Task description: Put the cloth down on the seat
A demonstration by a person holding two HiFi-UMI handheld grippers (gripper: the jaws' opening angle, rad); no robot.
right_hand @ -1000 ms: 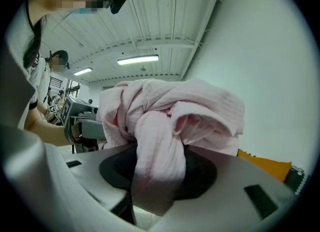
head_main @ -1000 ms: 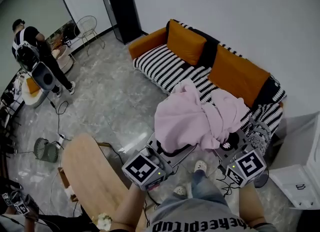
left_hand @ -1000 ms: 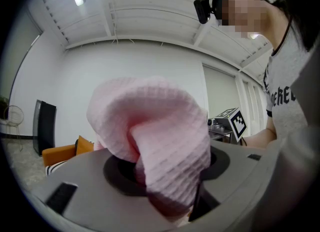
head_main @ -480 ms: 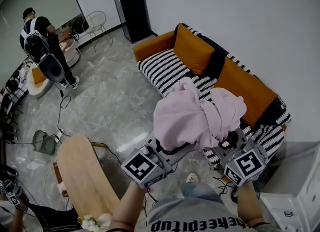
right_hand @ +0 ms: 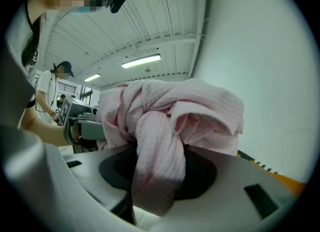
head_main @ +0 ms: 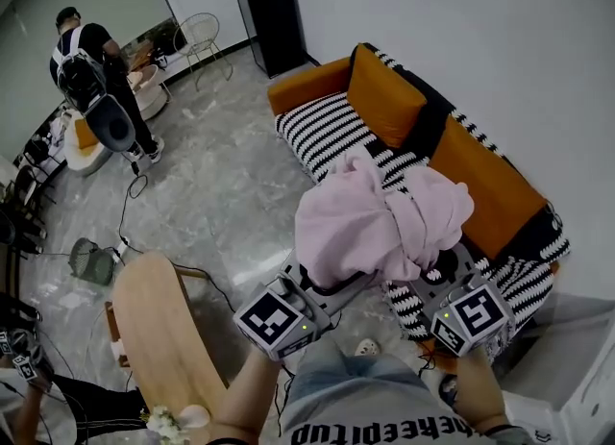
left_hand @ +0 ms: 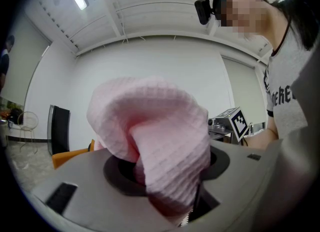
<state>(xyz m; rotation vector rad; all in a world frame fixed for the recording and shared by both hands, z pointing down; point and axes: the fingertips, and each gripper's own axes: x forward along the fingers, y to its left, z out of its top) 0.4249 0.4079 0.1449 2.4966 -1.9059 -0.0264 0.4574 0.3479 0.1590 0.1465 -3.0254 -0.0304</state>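
Hanging bunched between both tongs, the pink cloth (head_main: 384, 227) is in the air at the front edge of the sofa (head_main: 307, 86), not yet on the seat (head_main: 322, 131). The left tongs (head_main: 332, 284) pinch one gathered fold and the right tongs (head_main: 437, 275) pinch another; each gripper view shows fabric clamped between the jaws.

From the tongs the striped seat lies at 12 to 1 o'clock, just past the cloth. Its long axis runs from 10 o'clock to 4 o'clock in the head view. That appears to put the right tongs over the seat's front edge and nearer to it, with the left tongs over the floor (head_main: 221, 193).

The orange back cushions (head_main: 384, 97) close off the far side at 1 o'clock. The barest stretch of seat is toward 11 o'clock. The wooden desk (head_main: 163, 337) at 8 o'clock is well apart.
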